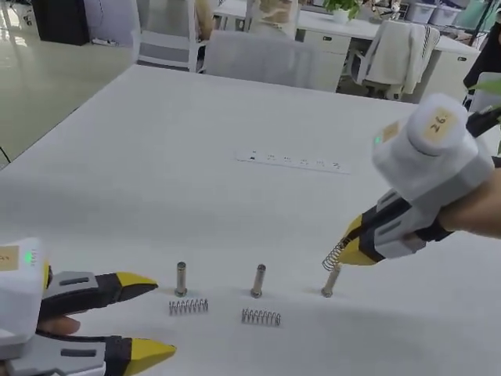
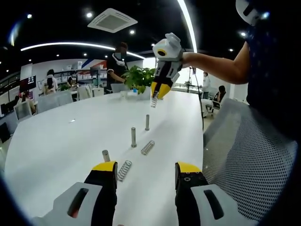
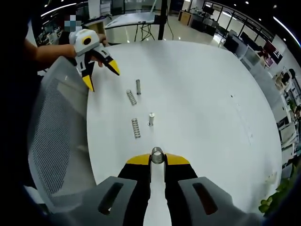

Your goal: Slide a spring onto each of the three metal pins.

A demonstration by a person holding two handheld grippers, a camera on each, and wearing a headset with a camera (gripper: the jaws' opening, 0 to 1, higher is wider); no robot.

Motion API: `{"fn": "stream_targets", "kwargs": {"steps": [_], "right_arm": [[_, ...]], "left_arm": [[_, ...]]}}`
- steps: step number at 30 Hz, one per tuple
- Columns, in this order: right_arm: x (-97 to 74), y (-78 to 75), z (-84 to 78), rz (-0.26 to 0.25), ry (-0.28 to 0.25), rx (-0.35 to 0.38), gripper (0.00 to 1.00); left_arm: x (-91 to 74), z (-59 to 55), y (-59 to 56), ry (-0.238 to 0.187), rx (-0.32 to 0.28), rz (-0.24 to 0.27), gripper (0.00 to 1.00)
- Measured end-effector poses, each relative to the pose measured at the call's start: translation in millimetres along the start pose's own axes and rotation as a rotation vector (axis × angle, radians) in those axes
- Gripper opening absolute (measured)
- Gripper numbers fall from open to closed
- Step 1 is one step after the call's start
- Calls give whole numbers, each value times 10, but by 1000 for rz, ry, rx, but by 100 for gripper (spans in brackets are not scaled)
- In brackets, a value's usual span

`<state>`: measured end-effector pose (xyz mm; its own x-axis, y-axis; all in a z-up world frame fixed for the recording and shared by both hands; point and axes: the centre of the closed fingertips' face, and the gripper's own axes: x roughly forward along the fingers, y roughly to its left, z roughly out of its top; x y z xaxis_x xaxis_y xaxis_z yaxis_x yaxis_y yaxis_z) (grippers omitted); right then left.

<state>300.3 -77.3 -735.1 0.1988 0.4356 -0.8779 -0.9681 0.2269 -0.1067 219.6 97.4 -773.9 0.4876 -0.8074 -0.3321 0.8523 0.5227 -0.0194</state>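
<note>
Pins stand upright in a row on the white table [image 1: 196,133] — left pin [image 1: 181,279], middle pin [image 1: 257,280], right pin [image 1: 330,280]. Left spring [image 1: 189,306] lies flat just in front of the left pin and middle spring [image 1: 261,316] in front of the middle pin, while the third spring [image 1: 335,254] hangs tilted just above the right pin, clamped between the fingers of the right gripper [image 1: 352,247]. Left gripper [image 1: 160,316] hovers near the left pin, fingers wide apart.
</note>
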Motion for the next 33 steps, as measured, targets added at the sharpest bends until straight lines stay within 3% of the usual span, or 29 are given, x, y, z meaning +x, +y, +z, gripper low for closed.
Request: {"fn": "stream_targets", "kwargs": {"steps": [14,33], "right_arm": [[74,-245,-190,-22,72,13,7],[235,-305,-270,10,109,18,7]], "left_arm": [[36,-9,0,2,-8,1,44],[42,-38,18,10,-18,9,43]]}}
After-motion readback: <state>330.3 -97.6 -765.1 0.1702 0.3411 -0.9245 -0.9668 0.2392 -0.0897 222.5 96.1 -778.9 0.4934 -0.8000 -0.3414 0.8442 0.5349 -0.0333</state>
